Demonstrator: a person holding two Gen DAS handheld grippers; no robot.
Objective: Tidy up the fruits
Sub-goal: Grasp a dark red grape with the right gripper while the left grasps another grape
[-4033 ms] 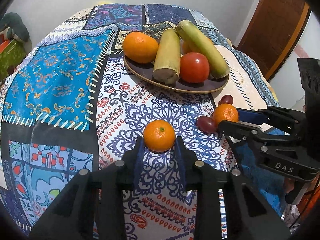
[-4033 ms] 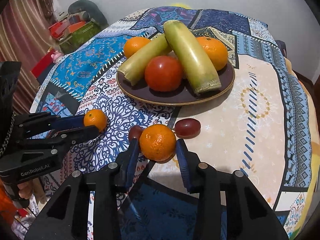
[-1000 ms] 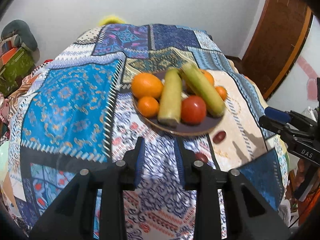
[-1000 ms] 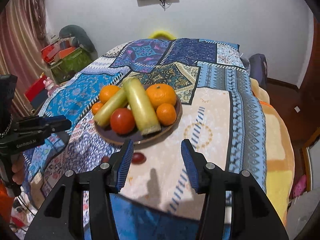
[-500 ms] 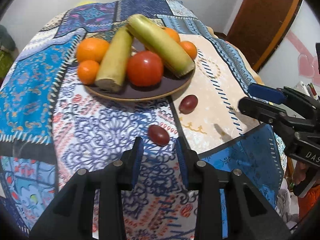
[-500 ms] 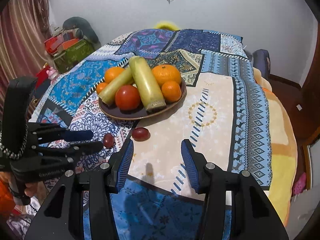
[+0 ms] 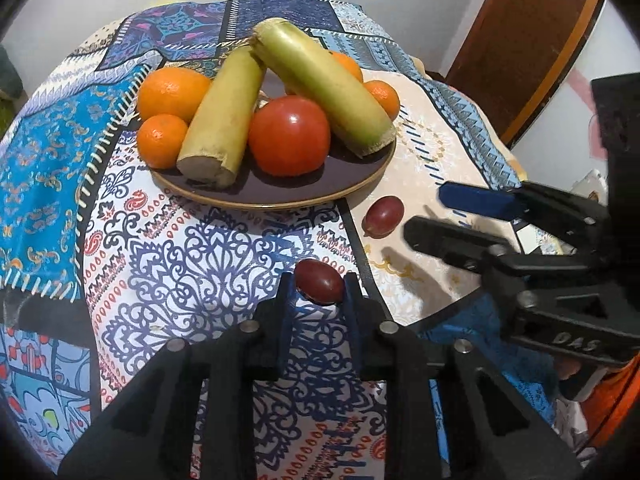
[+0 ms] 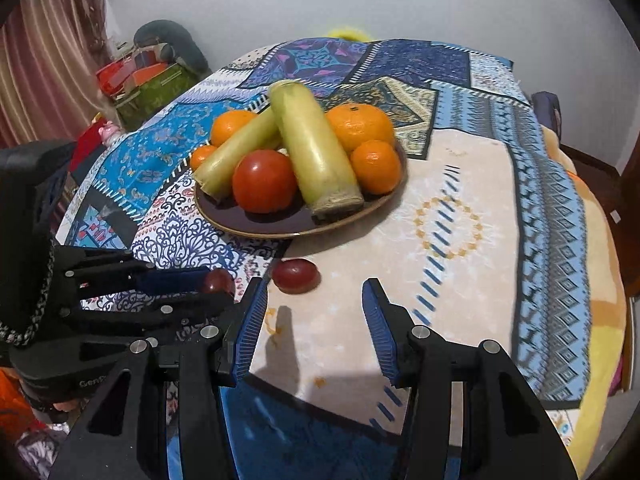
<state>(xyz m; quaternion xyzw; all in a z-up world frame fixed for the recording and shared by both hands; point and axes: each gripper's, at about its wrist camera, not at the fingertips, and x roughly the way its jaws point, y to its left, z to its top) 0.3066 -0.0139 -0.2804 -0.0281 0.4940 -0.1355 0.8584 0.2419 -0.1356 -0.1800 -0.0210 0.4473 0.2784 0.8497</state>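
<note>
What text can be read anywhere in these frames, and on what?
"DAS": on the right gripper's body, seen from the left wrist.
"GenR", rest cut off: on the left gripper's body, seen from the right wrist.
No other text: the fruit, plate and tablecloth carry none.

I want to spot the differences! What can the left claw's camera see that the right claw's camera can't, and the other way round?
Only the left camera shows the brown door and the grape sitting right between the left claw tips.

Only the right camera shows the pink curtain, the pile of bags by the wall, and the wide-open right claw from behind.

Both show the plate with oranges, a tomato and two long green-yellow pieces, plus two grapes on the tablecloth.
</note>
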